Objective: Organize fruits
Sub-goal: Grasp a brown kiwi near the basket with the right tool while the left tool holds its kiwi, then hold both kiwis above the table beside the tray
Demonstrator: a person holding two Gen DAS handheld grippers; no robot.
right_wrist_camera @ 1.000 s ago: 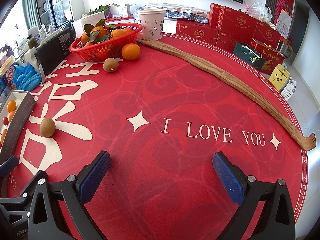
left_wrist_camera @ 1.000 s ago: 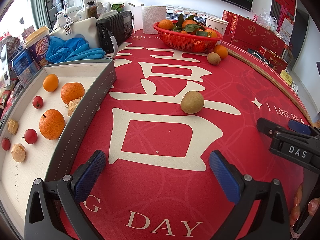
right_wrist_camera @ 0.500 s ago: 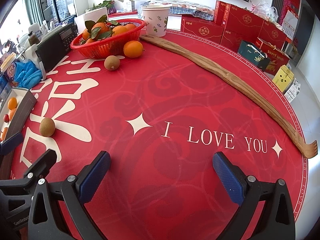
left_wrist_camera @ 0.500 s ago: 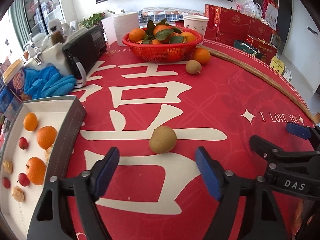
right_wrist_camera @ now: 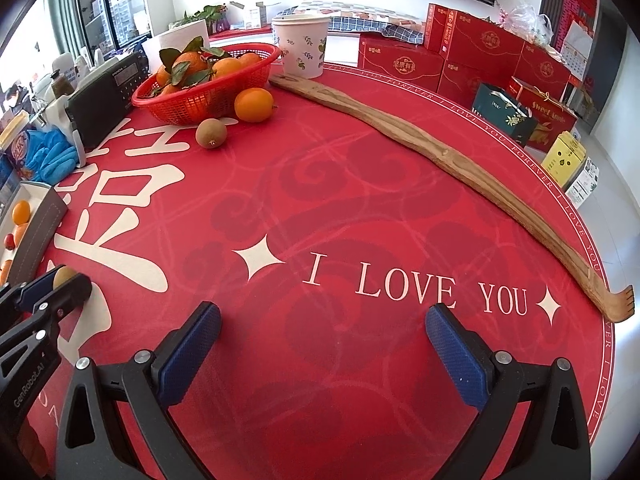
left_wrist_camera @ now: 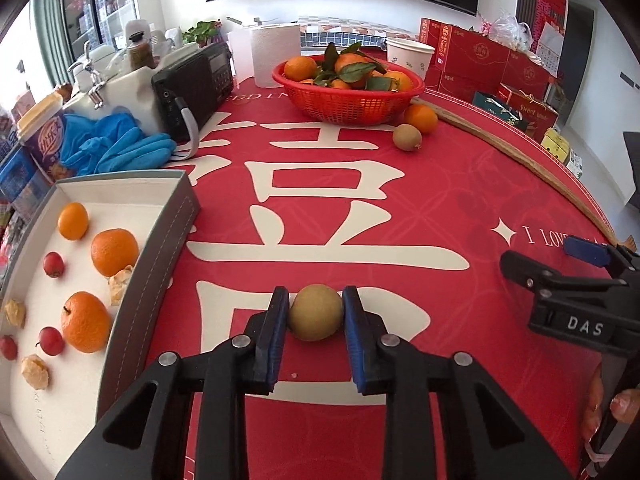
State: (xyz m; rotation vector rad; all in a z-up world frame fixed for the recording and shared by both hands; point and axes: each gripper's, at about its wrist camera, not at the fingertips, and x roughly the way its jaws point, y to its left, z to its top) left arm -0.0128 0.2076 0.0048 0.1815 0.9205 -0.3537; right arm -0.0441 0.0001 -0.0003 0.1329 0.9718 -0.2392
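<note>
The kiwi (left_wrist_camera: 315, 312) is sitting on the red cloth (left_wrist_camera: 460, 208) right between the blue pads (left_wrist_camera: 276, 334) of my left claw (left_wrist_camera: 315, 322), and I am closing the jaws on it; both pads are already pressing against its sides, so I am grasping it. Just to the left of this claw the grey-walled tray (left_wrist_camera: 160, 272) is lying, holding three oranges (left_wrist_camera: 114, 252), small red fruits (left_wrist_camera: 51, 340) and papery husked ones (left_wrist_camera: 35, 372) on its white floor. Well ahead of the claw a second kiwi (left_wrist_camera: 407, 137) is resting beside a loose orange (left_wrist_camera: 420, 118), both just in front of the red basket (left_wrist_camera: 348, 100) that is carrying leafy oranges. Ahead and to the left, blue gloves (left_wrist_camera: 120, 148) and a black radio (left_wrist_camera: 192, 88) are sitting beyond the tray. To the right my right claw (right_wrist_camera: 323, 354) is hovering with its jaws spread wide and nothing between them, above the words on the cloth. Beyond it, a long wooden stick (right_wrist_camera: 460, 164) is curving along the cloth's far edge, with a paper cup (right_wrist_camera: 302, 46) standing at its far end.
</note>
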